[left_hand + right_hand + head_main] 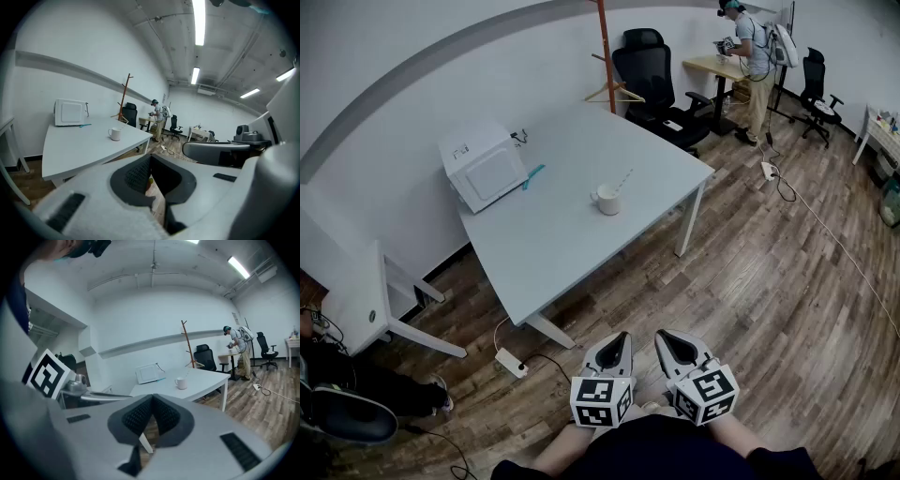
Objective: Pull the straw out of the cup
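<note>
White cup on the table holds a straw — left claw and right claw both pinched closed, empty.

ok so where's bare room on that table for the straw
The near half of the table, between the cup and the front edge, is bare; so is the corner past the straw. Only the wall side is taken: microwave, teal item.
</note>
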The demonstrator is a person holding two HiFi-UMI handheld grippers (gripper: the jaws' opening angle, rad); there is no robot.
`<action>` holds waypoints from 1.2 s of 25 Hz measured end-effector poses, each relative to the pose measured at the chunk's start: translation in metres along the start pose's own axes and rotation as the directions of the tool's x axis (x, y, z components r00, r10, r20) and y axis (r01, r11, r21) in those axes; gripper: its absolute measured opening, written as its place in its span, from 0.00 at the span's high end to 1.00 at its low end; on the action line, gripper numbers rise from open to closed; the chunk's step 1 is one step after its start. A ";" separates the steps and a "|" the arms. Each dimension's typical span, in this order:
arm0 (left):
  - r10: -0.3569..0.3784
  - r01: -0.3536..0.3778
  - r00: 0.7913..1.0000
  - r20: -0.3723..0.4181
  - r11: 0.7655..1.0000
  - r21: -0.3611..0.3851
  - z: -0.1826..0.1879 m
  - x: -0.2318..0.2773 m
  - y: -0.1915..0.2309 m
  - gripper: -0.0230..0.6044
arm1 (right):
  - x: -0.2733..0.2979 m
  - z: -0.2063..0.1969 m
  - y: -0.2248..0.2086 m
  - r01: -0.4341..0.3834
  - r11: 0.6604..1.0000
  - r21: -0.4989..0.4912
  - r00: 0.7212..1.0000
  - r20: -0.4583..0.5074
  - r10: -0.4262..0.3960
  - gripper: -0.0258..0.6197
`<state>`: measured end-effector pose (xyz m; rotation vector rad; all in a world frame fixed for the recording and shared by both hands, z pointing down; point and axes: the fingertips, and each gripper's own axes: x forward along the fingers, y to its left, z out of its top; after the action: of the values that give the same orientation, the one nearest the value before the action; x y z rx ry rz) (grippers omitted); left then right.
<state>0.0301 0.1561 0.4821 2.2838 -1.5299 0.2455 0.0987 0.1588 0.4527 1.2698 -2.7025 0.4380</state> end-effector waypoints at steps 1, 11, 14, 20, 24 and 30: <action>-0.003 0.003 1.000 0.001 1.000 0.000 -0.001 -0.001 -0.001 0.94 | -0.002 0.001 0.001 0.005 1.000 0.001 1.000 -0.001 -0.005 0.91; -0.010 0.010 1.000 0.011 1.000 -0.017 -0.007 -0.004 -0.013 0.94 | -0.019 -0.006 -0.004 0.011 1.000 -0.021 1.000 -0.010 -0.012 0.91; -0.017 0.017 1.000 0.006 1.000 -0.020 -0.010 -0.005 -0.018 0.94 | -0.026 -0.007 -0.003 0.003 1.000 -0.013 1.000 0.000 -0.003 0.91; -0.027 0.027 1.000 -0.002 0.999 -0.044 -0.017 -0.010 -0.026 0.94 | -0.035 -0.012 -0.001 -0.017 1.000 0.008 1.000 0.002 0.017 0.91; -0.026 0.026 1.000 -0.010 0.999 -0.036 -0.017 -0.012 -0.029 0.94 | -0.037 -0.013 -0.002 -0.018 0.999 0.027 1.000 0.002 0.018 0.91; -0.048 0.046 0.998 -0.029 0.998 -0.046 -0.019 -0.007 -0.026 0.94 | -0.032 -0.015 -0.008 -0.005 0.999 0.047 1.000 0.001 0.005 0.91</action>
<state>0.0527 0.1785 0.4919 2.2675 -1.4501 0.2293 0.1253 0.1817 0.4612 1.2748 -2.7124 0.5044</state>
